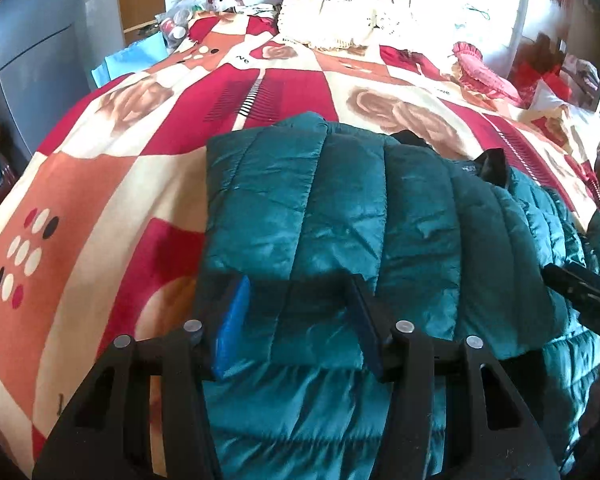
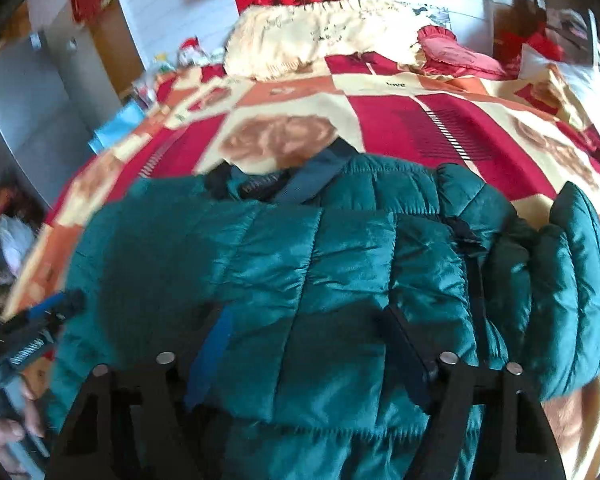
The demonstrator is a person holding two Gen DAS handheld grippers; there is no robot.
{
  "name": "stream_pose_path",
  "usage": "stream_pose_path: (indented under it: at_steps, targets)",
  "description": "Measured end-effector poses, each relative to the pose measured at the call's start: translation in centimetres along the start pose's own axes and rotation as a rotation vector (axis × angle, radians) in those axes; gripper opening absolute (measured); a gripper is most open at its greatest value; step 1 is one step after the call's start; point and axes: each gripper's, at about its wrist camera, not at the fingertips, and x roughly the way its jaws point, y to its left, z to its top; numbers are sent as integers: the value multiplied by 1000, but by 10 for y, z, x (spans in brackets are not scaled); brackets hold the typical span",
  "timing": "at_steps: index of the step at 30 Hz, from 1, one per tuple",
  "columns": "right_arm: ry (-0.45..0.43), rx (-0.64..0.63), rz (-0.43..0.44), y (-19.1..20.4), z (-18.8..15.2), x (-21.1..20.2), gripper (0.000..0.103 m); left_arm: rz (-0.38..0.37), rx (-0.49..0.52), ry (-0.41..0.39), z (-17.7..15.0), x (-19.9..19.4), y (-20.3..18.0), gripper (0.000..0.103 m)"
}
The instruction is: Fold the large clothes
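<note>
A teal quilted puffer jacket (image 1: 340, 216) lies on the bed, its left side folded over the body. It also shows in the right wrist view (image 2: 340, 272), where a sleeve (image 2: 580, 280) bulges at the right. My left gripper (image 1: 300, 320) hovers open over the jacket's near part, nothing between its fingers. My right gripper (image 2: 308, 352) is open just above the jacket's middle, also empty. The right gripper's tip shows at the right edge of the left wrist view (image 1: 584, 292). The left gripper shows at the left edge of the right wrist view (image 2: 40, 328).
The bed carries a red, orange and cream patterned blanket (image 1: 100, 184). A cream fringed pillow (image 1: 340, 16) and a pink ruffled cushion (image 1: 484, 72) lie at the head. A grey cabinet (image 1: 28, 60) stands at the left. A blue bag (image 1: 128, 60) sits by the bed's far left.
</note>
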Motion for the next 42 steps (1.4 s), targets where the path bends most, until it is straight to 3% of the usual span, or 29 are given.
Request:
stream_pose_path:
  at_steps: [2,6,10,17,24,38,42]
  targets:
    - [14,-5,-39,-4,2,14,73,10,9,0,1,6,-3,63]
    - [19,7,-105,-19,6,35,73,14,16,0,1,11,-5,63]
    - [18,20,-101,-21,6,23,73,8,8,-2,0,12,-4,64]
    - [-68,31,-47,-15,-7,-31,73,8,2,-14,-2,12,-4,64]
    - [32,-33,-120,-8,-27,6,74,13,3,-12,-5,9,-4,65]
    - [9,22,-87,-6,-31,-34,74,-21,-25,-19,-15,-27,-1,65]
    - [50,3,-105,0,-39,-27,81,-35,-15,-23,-21,-39,-5,65]
